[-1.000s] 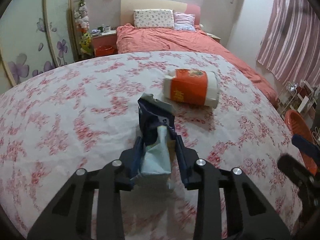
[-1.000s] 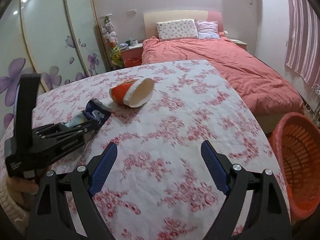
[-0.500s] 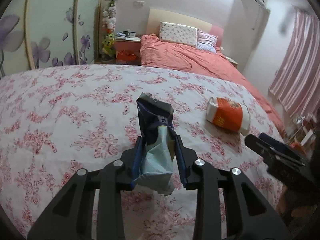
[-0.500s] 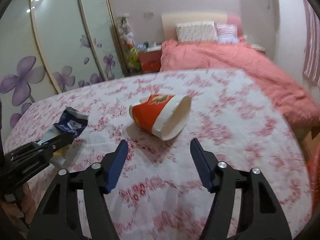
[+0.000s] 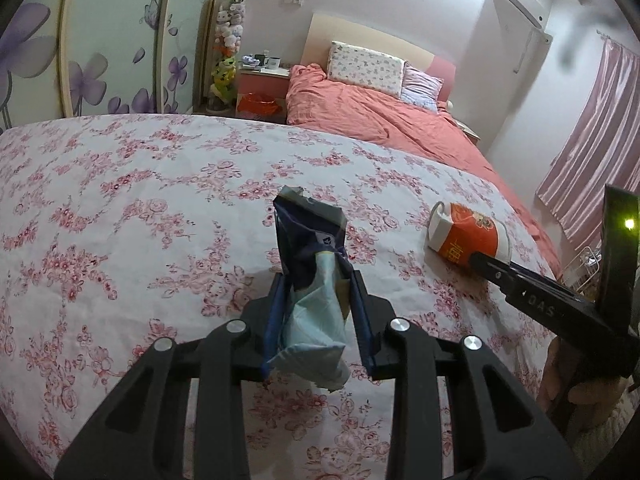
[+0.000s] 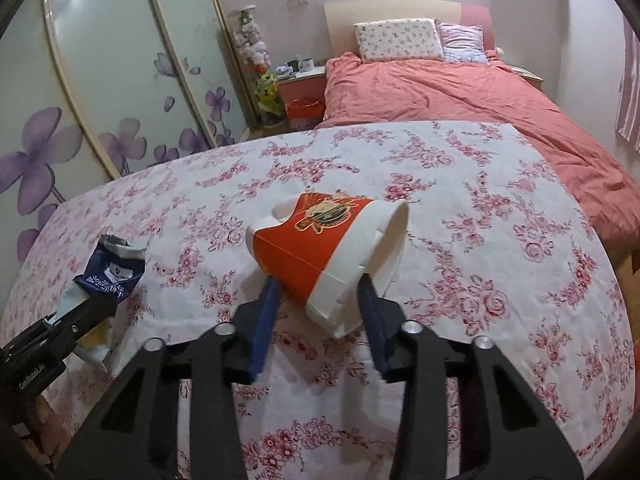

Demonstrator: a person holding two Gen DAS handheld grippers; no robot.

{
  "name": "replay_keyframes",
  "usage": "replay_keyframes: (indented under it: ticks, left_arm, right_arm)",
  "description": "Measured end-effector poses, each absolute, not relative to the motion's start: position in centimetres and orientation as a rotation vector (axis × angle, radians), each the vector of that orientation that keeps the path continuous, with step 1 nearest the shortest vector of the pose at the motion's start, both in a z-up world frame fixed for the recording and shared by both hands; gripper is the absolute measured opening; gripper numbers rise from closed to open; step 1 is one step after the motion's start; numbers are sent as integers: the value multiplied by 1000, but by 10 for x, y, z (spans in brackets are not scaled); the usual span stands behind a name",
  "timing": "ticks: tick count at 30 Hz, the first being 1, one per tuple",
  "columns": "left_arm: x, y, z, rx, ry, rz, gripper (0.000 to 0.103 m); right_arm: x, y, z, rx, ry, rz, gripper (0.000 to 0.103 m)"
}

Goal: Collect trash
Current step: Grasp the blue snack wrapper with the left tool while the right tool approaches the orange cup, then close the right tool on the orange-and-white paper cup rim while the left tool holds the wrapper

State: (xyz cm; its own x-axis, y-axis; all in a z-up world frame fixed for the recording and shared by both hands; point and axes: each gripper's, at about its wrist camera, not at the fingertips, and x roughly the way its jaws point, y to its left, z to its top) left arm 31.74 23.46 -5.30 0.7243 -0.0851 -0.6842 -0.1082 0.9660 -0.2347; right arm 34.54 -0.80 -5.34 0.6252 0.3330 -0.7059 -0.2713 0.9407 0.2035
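Note:
My left gripper (image 5: 318, 300) is shut on a crumpled dark blue and pale snack wrapper (image 5: 310, 264) and holds it above the floral tablecloth (image 5: 120, 208). The wrapper also shows in the right wrist view (image 6: 110, 276). An orange and white paper noodle cup (image 6: 324, 256) lies on its side on the cloth. My right gripper (image 6: 318, 300) has its blue pads on both sides of the cup's wide end, touching or nearly touching it. The cup also shows in the left wrist view (image 5: 468, 240), with the right gripper's tip against it.
A bed with a coral duvet (image 6: 460, 92) stands beyond the table. A wardrobe with purple flowers (image 6: 80, 100) is at the left. A bedside cabinet (image 6: 300, 84) with an orange bin under it is near the headboard. Pink curtains (image 5: 592, 140) hang at the right.
My right gripper has moved forward and left to the cup and narrowed around its wide end. My left gripper keeps hold of the wrapper and has turned a little left.

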Motion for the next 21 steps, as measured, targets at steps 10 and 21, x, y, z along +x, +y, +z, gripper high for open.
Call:
replay_keyframes:
  ticks: [10, 21]
  left_arm:
    - [319, 230, -54, -267, 755, -12, 32]
    - [315, 230, -52, -282, 731, -47, 33]
  right_arm:
    - [334, -3, -47, 25, 767, 343, 7]
    - [314, -14, -37, 23, 679, 316, 6]
